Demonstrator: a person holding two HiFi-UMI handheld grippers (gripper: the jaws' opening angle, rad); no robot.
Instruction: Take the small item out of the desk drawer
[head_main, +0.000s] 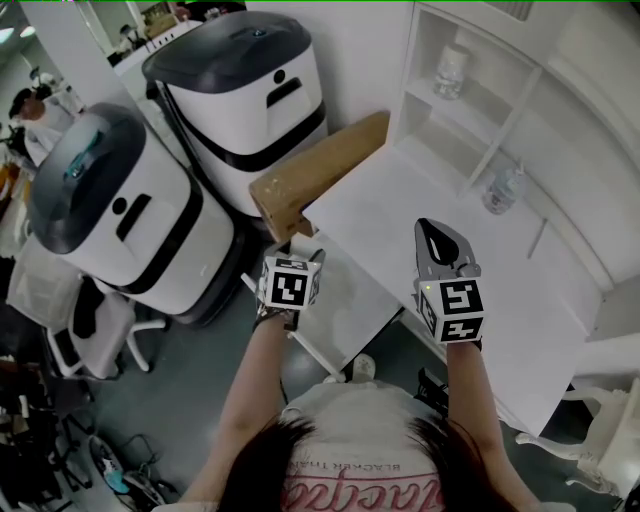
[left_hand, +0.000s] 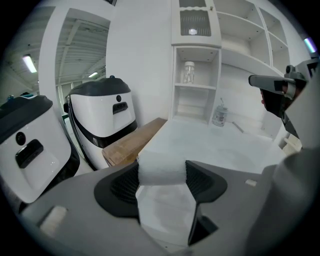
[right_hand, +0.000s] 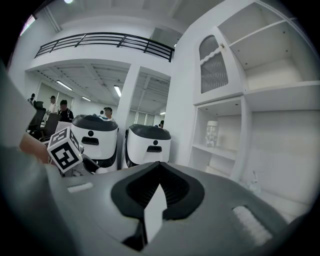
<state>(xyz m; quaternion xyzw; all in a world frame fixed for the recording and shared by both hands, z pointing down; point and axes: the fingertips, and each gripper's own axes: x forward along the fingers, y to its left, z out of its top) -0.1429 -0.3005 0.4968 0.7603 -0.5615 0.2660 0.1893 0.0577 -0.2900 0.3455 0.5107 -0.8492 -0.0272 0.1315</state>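
Peering over the person's shoulder, I cannot find the small item in any view. By my guess it lies inside the white desk drawer (head_main: 365, 300), whose inside none of the cameras reaches. Being small, it will likely be light and easy to knock aside or lose from a pinch. I would take it across its narrow sides with the very tips of the jaws, pressing gently. Whether it is stiff, soft or slippery I cannot judge without seeing it.

The left gripper (left_hand: 161, 172) has its jaws fairly wide and clamped on a thick white edge. This looks to me like the drawer's front, though it might be the desk's corner. How far the drawer stands out is hard to read from the head view.

The right gripper (head_main: 432, 238) hovers above the white desk top (head_main: 490, 300) with its jaws drawn together. Only a thin pale sliver shows behind their tips, and nothing is held.

Farther off, a clear plastic bottle (head_main: 503, 188) stands on the desk and a clear jar (head_main: 452, 70) sits on the white shelf unit. A brown wooden board (head_main: 320, 170) leans at the desk's far-left corner. Beside it stand two white-and-black rounded machines (head_main: 240, 90). The drawer's near side is cut off by the person's arm.
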